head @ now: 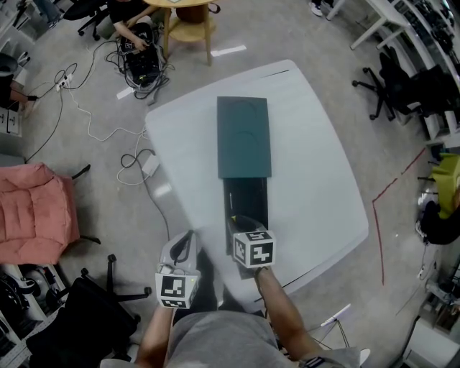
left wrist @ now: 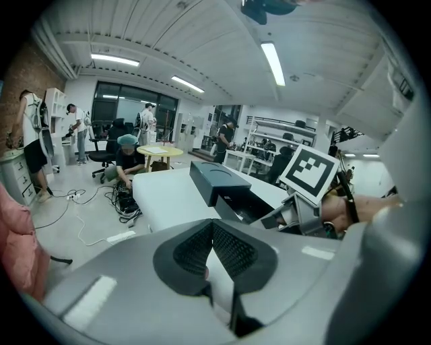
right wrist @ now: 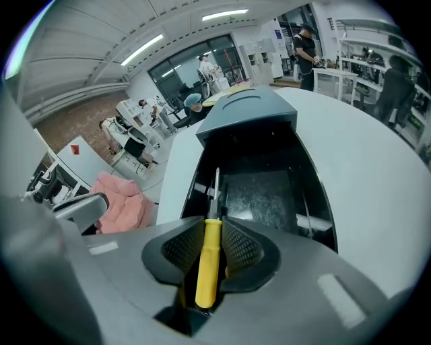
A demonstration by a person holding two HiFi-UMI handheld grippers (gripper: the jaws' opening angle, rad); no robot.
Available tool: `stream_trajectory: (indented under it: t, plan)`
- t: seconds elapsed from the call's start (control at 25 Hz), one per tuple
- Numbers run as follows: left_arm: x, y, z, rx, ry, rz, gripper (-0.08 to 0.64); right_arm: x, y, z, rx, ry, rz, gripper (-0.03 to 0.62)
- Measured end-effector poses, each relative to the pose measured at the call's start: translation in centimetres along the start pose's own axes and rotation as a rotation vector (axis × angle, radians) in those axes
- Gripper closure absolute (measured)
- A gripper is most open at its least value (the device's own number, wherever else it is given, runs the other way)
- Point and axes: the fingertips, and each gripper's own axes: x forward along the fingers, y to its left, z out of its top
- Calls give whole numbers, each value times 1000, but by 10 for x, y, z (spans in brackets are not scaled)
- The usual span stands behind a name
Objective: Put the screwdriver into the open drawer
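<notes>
In the right gripper view, a yellow-handled screwdriver (right wrist: 207, 259) sits clamped between the pads of my right gripper (right wrist: 209, 248). Its metal shaft points forward over the near left part of the open drawer (right wrist: 269, 195). The drawer is dark and slides out of a teal cabinet (head: 244, 136) on the white table (head: 316, 165). In the head view my right gripper (head: 241, 221) hovers at the drawer's (head: 248, 195) near end. My left gripper (head: 187, 243) hangs off the table's near left edge, jaws together with nothing in them (left wrist: 211, 228).
A pink chair (head: 36, 208) and a black office chair (head: 108, 287) stand to the left on the floor. Cables (head: 136, 65) and a round wooden table (head: 188, 21) lie beyond the white table. People stand and sit in the background.
</notes>
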Motion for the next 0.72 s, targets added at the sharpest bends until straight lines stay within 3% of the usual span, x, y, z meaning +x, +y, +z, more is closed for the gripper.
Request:
stream_trajectory:
  t: [0.72]
  plan:
    - [1,3,2,5,-8,-5,548,1,1,0,-4,-5,14,503]
